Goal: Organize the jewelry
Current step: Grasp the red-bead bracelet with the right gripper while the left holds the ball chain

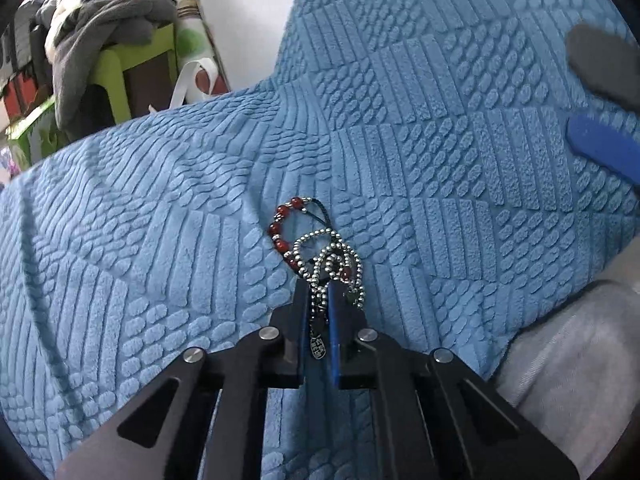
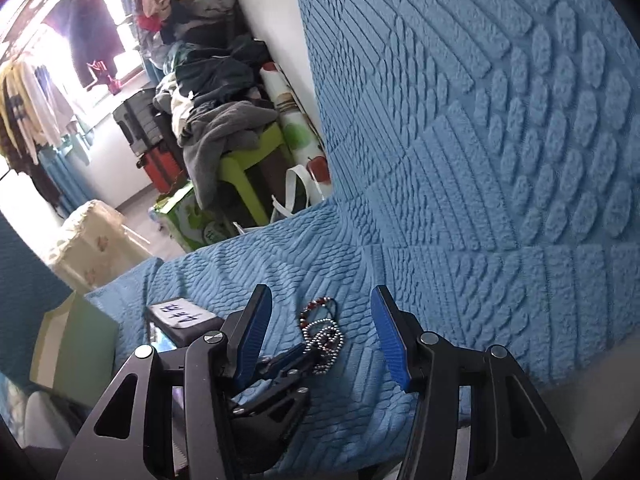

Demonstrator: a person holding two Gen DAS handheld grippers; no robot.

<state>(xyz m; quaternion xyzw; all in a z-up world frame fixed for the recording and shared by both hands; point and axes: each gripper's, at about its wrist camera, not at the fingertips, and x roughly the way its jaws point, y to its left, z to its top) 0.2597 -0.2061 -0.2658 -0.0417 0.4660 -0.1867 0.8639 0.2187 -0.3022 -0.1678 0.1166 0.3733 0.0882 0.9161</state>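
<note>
In the left wrist view my left gripper (image 1: pixel 320 288) is shut on a silver ball chain (image 1: pixel 332 256), whose small metal tag (image 1: pixel 316 348) hangs between the blue pads. The chain is tangled with a red bead bracelet (image 1: pixel 280 228) lying on the blue textured blanket (image 1: pixel 160 240). In the right wrist view my right gripper (image 2: pixel 320 292) stands open just above the same pile, with the bracelet (image 2: pixel 316 306) and chain (image 2: pixel 326 340) beyond its tips and nothing between its pads. The left gripper (image 2: pixel 304 354) reaches in from the lower left.
A blue textured cushion (image 2: pixel 480 120) rises upright behind the blanket. A black box with a white label (image 2: pixel 180 316) sits left of the jewelry. Off the bed stand a green stool with grey clothes (image 2: pixel 240 152) and a cream container (image 2: pixel 92 240). Grey fabric (image 1: pixel 580 360) lies lower right.
</note>
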